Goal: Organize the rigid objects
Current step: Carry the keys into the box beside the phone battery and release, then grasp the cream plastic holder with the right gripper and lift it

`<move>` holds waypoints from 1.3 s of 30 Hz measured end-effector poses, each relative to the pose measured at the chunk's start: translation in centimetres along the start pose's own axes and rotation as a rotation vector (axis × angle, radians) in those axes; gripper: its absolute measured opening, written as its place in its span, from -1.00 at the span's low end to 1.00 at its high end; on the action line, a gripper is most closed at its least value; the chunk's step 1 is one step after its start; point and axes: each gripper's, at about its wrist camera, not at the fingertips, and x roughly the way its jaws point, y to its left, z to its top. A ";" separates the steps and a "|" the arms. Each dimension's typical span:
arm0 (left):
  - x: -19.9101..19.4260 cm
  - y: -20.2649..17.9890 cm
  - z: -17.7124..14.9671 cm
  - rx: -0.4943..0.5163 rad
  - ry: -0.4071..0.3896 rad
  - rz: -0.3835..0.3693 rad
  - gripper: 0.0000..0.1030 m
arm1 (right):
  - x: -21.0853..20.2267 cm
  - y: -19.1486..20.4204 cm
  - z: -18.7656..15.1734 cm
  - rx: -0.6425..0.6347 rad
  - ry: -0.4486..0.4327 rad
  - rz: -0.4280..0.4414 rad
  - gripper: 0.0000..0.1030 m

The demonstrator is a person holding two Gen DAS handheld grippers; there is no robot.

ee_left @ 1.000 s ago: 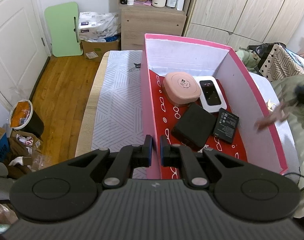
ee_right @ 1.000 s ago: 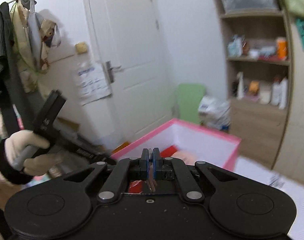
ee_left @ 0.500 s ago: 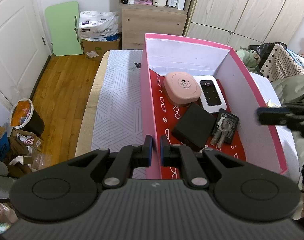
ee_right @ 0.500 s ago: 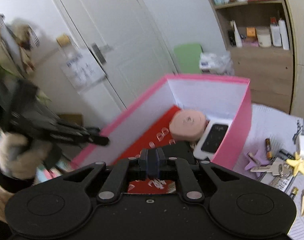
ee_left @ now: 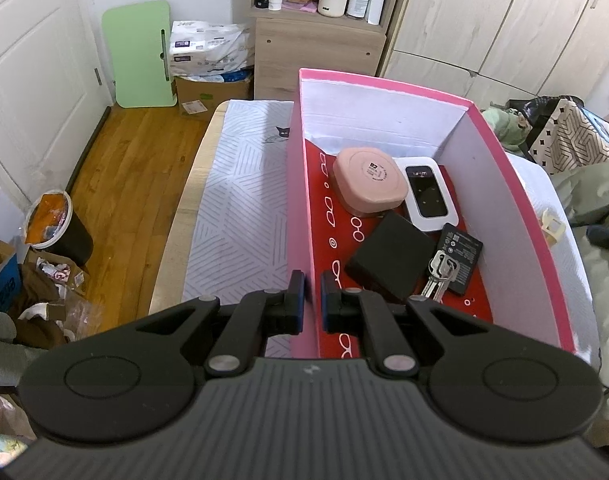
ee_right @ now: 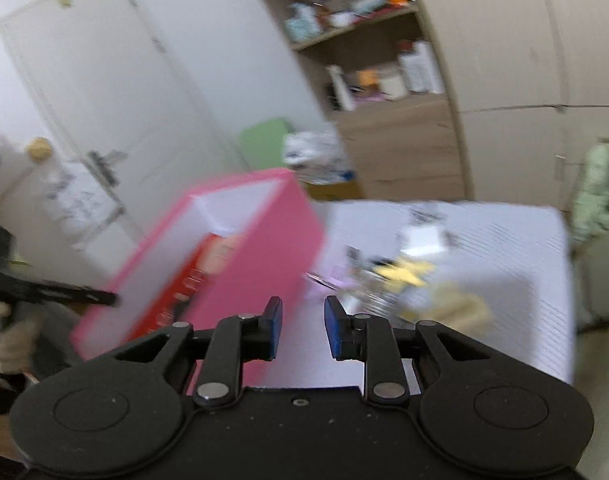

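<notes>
Left wrist view, nearest first: the left gripper point(ee_left: 312, 298) has its jaws clamped on the near left wall of the pink box point(ee_left: 302, 216), one blue pad on each side of the wall's pink edge, only the thickness of the wall between them. Inside the box, on its red patterned floor, a bunch of keys point(ee_left: 438, 274) lies closest, partly on top of a black battery pack point(ee_left: 462, 258). Just left of them sits a black square case point(ee_left: 388, 258). Farther in rest a white pocket router point(ee_left: 426, 192) and a pink rounded case point(ee_left: 368, 180), touching side by side near the box's far white wall. The box stands on a worktop point(ee_left: 232, 216) covered in a pale line-patterned cloth.

Right wrist view, blurred by motion: the right gripper point(ee_right: 303, 330) is outside the box, beside its pink outer wall, with its jaws part-way apart and opening; nothing is between the blue pads. Beyond it, on the pale cloth, a heap of small loose items point(ee_right: 400, 276) lies well clear of the jaws, too smeared to identify beyond something yellow and something white. At far left the person's gloved hand point(ee_right: 8, 332) grips the handle of the other tool.
</notes>
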 end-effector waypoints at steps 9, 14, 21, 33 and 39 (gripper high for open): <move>-0.2 -0.5 -0.1 0.010 0.000 0.036 -0.86 | 1.6 -3.0 -2.2 -0.103 0.022 -0.242 -0.14; -0.1 -0.7 0.1 0.017 0.008 0.049 -0.86 | 2.8 -4.1 -2.5 -0.173 0.001 -0.308 0.33; -0.2 -0.7 0.1 0.018 0.012 0.051 -0.86 | 4.7 -5.7 -2.7 -0.201 -0.008 -0.326 0.33; -0.3 -0.6 -0.2 0.017 -0.001 0.039 -0.86 | 5.0 -5.1 -2.6 -0.225 -0.001 -0.284 0.09; -0.3 -0.2 -0.3 0.029 -0.009 0.016 -0.86 | 3.1 -2.7 -1.9 -0.250 -0.040 -0.302 0.09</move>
